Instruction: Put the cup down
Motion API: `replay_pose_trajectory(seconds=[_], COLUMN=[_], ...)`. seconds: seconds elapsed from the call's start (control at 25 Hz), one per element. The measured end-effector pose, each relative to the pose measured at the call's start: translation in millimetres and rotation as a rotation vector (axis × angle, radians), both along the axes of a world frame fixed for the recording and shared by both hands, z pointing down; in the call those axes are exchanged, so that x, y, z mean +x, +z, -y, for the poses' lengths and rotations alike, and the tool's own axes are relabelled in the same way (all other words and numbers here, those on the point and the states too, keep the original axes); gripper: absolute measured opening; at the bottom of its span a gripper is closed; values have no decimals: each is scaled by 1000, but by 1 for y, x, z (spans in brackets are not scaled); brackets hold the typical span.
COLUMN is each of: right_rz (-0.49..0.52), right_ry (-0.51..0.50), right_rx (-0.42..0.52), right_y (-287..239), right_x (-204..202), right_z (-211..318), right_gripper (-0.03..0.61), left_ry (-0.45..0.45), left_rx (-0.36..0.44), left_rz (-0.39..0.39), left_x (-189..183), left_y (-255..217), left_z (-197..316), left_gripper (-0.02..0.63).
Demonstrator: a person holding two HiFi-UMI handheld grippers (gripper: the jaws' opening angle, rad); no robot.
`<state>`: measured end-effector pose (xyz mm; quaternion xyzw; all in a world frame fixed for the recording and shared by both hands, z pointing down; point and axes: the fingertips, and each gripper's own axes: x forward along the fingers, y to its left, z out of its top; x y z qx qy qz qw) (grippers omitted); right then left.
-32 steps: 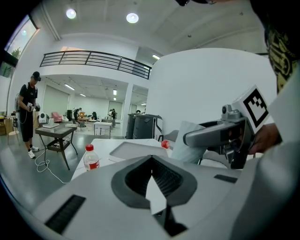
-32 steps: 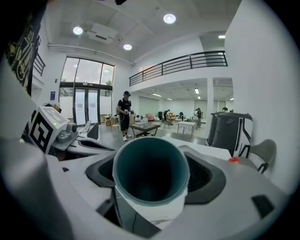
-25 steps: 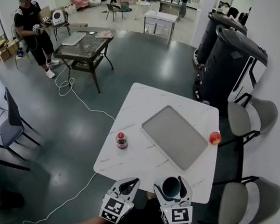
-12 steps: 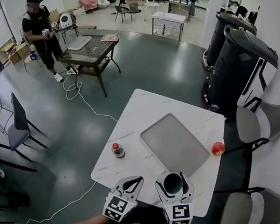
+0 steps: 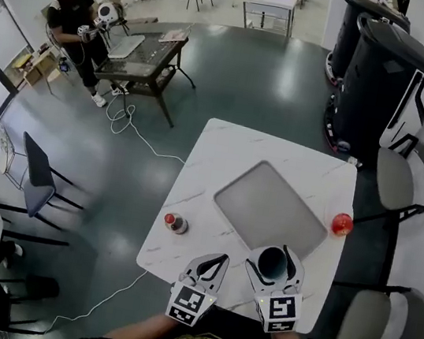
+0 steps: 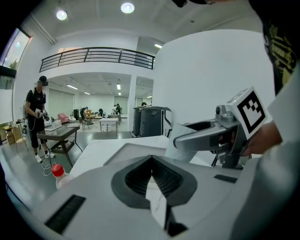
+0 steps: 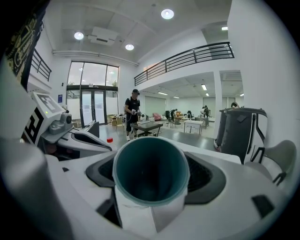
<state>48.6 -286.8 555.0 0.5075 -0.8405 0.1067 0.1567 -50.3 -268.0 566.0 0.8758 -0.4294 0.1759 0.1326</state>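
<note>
A white paper cup [image 5: 270,262] with a dark teal inside stands upright between the jaws of my right gripper [image 5: 273,259], which is shut on it, over the near right part of the white marble table [image 5: 210,168]. In the right gripper view the cup [image 7: 151,174] fills the gap between the jaws, mouth up. My left gripper [image 5: 216,262] hovers beside it on the left, shut and empty; its dark pads [image 6: 161,177] meet. The left gripper view shows the cup's white side [image 6: 180,145] to the right.
A flat grey tray [image 5: 271,207] lies mid-table. A small red-capped bottle [image 5: 175,222] stands near the left edge and a red ball [image 5: 341,223] at the right edge. Grey chairs [image 5: 406,179] line the right side. A person [image 5: 78,20] stands far left by another table.
Both grippers have moved forward from the table's near edge to over its surface, the cup still in the right one. The table sits closer and larger in view.
</note>
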Motion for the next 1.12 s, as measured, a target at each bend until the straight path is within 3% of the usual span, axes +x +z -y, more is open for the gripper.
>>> replay_pose_trajectory(seconds=[0.64,1.12], right_rz=[3,-24], right_ry=[-15,-16], right_rx=[-70,-100], right_y=[64,94], right_x=[25,29], right_z=[49,67], right_gripper=[400,400], left_ry=[-27,-30], left_rx=[-91,-127], left_rz=[68,71], left_x=[30,39], left_y=[53,75], left_z=[45,64], left_gripper=[11,11])
